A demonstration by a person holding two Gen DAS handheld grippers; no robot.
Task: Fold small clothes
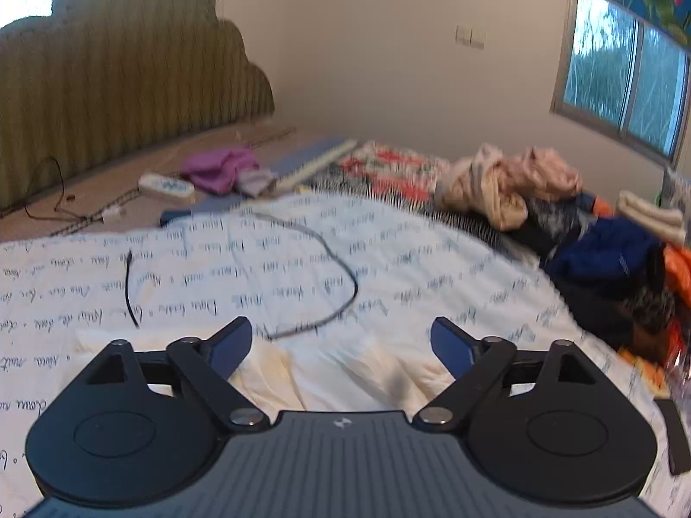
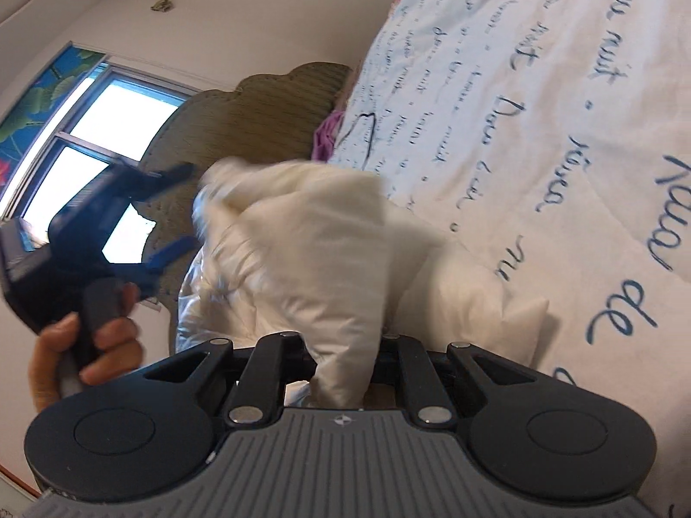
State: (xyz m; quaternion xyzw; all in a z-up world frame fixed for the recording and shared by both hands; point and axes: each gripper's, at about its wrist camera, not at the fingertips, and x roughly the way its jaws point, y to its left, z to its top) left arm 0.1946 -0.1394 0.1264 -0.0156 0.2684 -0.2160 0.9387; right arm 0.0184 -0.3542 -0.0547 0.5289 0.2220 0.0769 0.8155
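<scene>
**Cream garment pinched on the right, left tongs spread wide**

Your left tongs (image 1: pixel 341 343) are standing wide apart with nothing between the blue pads, hovering just above the cream garment (image 1: pixel 345 371) that is lying crumpled on the bed's white cover with blue script (image 1: pixel 216 276). A thin dark cable (image 1: pixel 332 276) is looping across that cover beyond the garment. Further right, a heap of other clothes (image 1: pixel 604 259) is sitting along the bed's edge.

From the right wrist, your left hand (image 2: pixel 86 345) is gripping its handle at the left of the picture. In the middle, your right tongs (image 2: pixel 341 371) are pinching narrowly on a fold of the cream garment, which is bunching up ahead of them and touching the cover.
</scene>
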